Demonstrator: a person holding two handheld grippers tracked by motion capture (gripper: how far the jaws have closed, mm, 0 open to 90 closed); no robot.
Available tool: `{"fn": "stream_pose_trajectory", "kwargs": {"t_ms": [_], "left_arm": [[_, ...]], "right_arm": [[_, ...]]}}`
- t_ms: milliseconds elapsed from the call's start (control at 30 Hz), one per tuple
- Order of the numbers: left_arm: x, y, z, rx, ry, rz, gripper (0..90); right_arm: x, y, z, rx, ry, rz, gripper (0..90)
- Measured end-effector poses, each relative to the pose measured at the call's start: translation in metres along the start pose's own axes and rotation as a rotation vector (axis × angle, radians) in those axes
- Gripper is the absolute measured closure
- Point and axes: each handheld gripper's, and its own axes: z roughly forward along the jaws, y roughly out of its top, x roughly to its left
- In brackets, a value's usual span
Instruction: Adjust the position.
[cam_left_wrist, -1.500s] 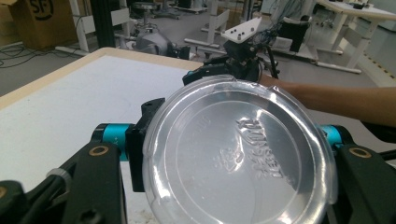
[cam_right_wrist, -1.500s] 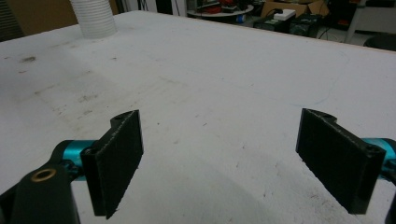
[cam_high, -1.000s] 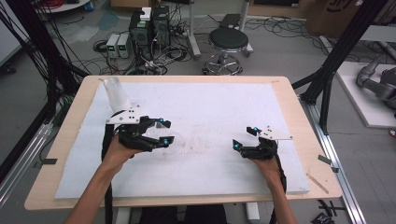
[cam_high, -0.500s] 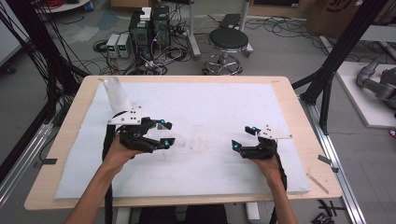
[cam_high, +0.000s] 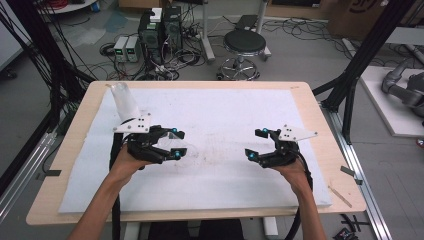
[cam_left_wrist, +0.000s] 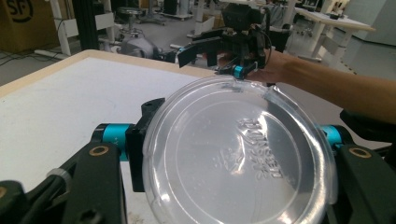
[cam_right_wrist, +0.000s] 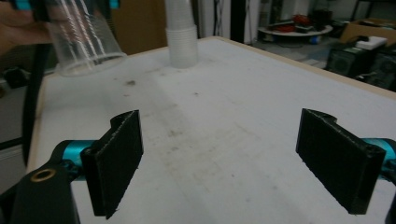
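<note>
My left gripper (cam_high: 176, 144) is shut on a clear plastic cup (cam_high: 181, 148) and holds it just above the white mat, left of centre. In the left gripper view the cup's round embossed base (cam_left_wrist: 233, 158) faces the camera, with a black jaw on each side. The right gripper view shows that cup (cam_right_wrist: 86, 37) at the top left, rim down and tilted. My right gripper (cam_high: 254, 143) hovers open over the mat's right half with nothing between its pads (cam_right_wrist: 116, 158). It points toward the left gripper, and it appears in the left gripper view (cam_left_wrist: 210, 60) beyond the cup.
A stack of clear cups (cam_high: 125, 100) stands at the mat's far left corner, also seen as a stack (cam_right_wrist: 182, 42) in the right gripper view. The white mat (cam_high: 225, 115) covers most of the wooden table (cam_high: 310, 100). A stool (cam_high: 244, 45) and electronics sit on the floor beyond.
</note>
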Motion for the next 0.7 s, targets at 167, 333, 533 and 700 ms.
{"fn": "stream_pose_trajectory", "kwargs": {"t_ms": [167,333,533,700], "left_arm": [[-0.001,0.001,0.0,-0.006,-0.006,0.004,39.7],[-0.002,0.001,0.002,-0.015,-0.015,0.003,39.8],[-0.004,0.002,0.005,-0.015,-0.019,0.012,39.8],[-0.005,0.002,0.011,-0.025,-0.025,0.005,39.8]], "right_arm": [[0.007,0.019,0.01,0.009,0.112,-0.034,14.7],[0.012,0.03,0.021,0.029,0.206,-0.063,14.7],[0.016,0.033,0.033,0.043,0.264,-0.074,14.7],[0.022,0.038,0.044,0.029,0.314,-0.077,14.7]]}}
